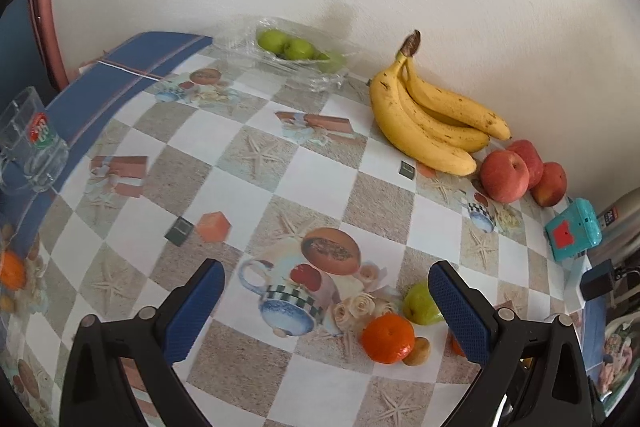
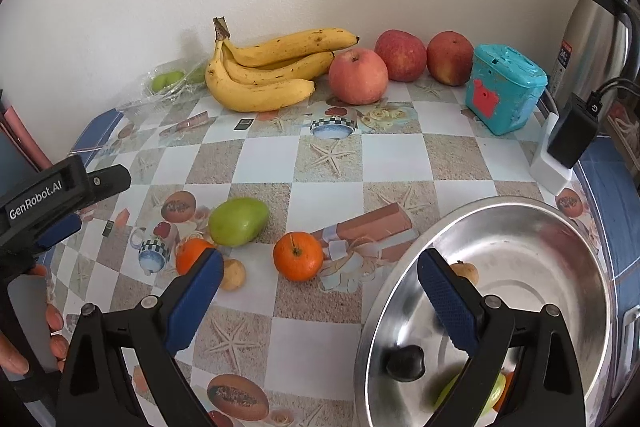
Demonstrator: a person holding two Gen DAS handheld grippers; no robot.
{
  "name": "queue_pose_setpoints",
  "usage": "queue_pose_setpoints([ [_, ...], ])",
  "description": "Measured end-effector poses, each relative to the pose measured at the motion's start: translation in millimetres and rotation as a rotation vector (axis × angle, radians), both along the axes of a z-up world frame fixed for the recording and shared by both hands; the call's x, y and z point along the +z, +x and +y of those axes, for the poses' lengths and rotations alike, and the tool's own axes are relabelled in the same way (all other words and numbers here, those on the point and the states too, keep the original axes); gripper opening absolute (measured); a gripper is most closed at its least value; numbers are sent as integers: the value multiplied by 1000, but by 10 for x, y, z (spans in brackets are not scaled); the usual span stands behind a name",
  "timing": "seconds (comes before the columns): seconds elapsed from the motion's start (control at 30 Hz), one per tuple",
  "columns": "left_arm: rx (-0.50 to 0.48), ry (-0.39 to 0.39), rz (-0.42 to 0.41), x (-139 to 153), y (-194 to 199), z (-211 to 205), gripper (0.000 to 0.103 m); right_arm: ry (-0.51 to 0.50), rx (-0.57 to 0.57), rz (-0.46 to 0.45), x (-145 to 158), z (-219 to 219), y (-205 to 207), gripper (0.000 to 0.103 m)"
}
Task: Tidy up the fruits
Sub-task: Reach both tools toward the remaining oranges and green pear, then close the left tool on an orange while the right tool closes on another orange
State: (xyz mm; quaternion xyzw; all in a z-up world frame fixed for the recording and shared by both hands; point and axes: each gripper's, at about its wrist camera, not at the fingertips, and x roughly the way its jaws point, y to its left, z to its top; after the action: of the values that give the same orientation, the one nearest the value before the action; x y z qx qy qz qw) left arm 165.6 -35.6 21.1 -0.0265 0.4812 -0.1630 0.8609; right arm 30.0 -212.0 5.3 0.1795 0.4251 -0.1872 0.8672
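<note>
We hold our left gripper (image 1: 326, 303) and right gripper (image 2: 320, 287) wide open, with nothing in them. A round orange tangerine (image 2: 298, 255) and a green mango (image 2: 237, 221) lie on the checkered surface (image 2: 328, 347), near the shiny metal bowl (image 2: 560, 227).

My left tool (image 1: 326, 301) hangs wide open over the table (image 1: 304, 167), empty.

Just off its right finger at about four o'clock sit a green fruit (image 1: 420, 305), an orange (image 1: 388, 338) touching it, and a small yellowish fruit (image 1: 418, 351) against the orange. At one o'clock a banana bunch (image 1: 424, 119) lies along the wall, with three red apples (image 1: 505, 175) just beside it at two. At twelve, green fruits (image 1: 296, 47) rest in clear plastic. A glass mug (image 1: 34, 143) stands at nine, a teal box (image 1: 573, 233) at three.
</note>
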Motion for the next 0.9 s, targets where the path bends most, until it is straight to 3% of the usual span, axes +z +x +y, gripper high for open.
queue_pose_setpoints([
  [0.13,-35,-39,30,-56,-19,-65,101,19,11,4,-37,-31,26,96],
  [0.23,-63,-67,58,-101,-43,-125,95,18,15,18,-68,-46,47,78],
  [0.33,-88,-81,109,-213,-47,-183,89,21,20,16,-88,-51,76,76],
  [0.47,-98,-102,197,-412,-45,-221,81,15,47,27,-126,-16,139,64],
  [0.77,-119,-107,288,-592,-101,-286,51,17,72,67,-315,16,265,57],
  [0.9,-126,-118,308,-625,-115,-306,44,17,80,78,-374,24,308,53],
])
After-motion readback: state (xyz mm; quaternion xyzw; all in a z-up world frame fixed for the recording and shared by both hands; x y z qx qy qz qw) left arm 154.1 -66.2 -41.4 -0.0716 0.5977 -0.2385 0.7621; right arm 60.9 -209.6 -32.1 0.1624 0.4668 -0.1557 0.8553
